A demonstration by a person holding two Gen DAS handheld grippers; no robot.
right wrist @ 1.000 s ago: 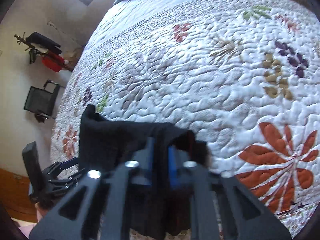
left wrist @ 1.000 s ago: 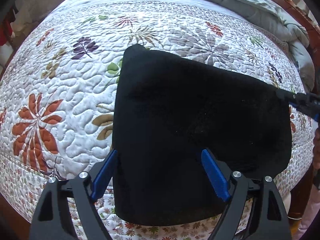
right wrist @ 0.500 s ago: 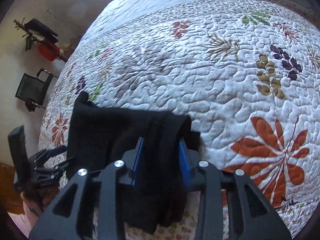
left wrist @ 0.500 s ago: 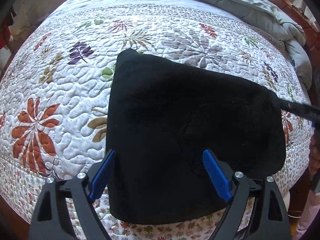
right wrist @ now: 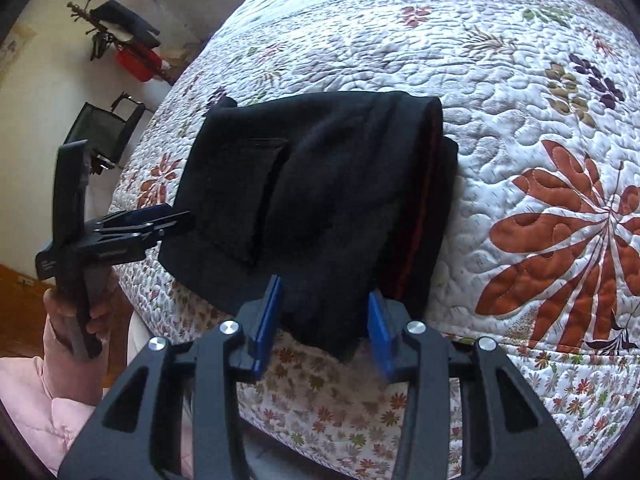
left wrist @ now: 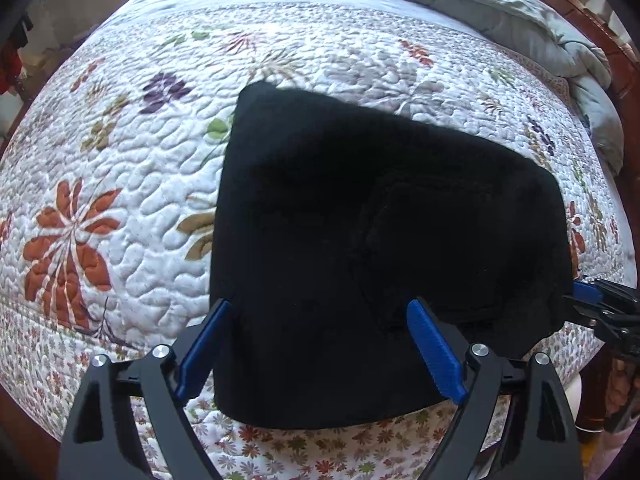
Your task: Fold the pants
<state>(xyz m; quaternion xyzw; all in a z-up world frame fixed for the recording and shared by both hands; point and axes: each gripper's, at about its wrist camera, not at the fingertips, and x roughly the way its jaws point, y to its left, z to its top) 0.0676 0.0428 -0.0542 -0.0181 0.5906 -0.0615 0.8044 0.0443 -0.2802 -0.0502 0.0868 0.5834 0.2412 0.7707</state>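
The black pants (left wrist: 380,240) lie folded into a thick rectangle on the flowered quilt (left wrist: 140,184), near the bed's front edge. My left gripper (left wrist: 320,344) hovers open and wide over their near edge, touching nothing. In the right wrist view the pants (right wrist: 320,184) show a back pocket and a red inner seam. My right gripper (right wrist: 324,328) is opening, with the pants' hanging near corner between its blue pads (right wrist: 268,320), which no longer press on it. The left gripper (right wrist: 176,222) also shows at the pants' left side.
A grey duvet (left wrist: 500,4) is bunched at the far side of the bed by the wooden frame (left wrist: 624,64). A black chair (right wrist: 104,128) and a coat rack (right wrist: 120,40) stand by the wall. A hand (right wrist: 76,316) with a pink sleeve holds the left gripper.
The right gripper went from shut on the pants' folded edge to open and drew back toward the bed's front edge. The pants settled flat. The left gripper stayed open and hardly moved.
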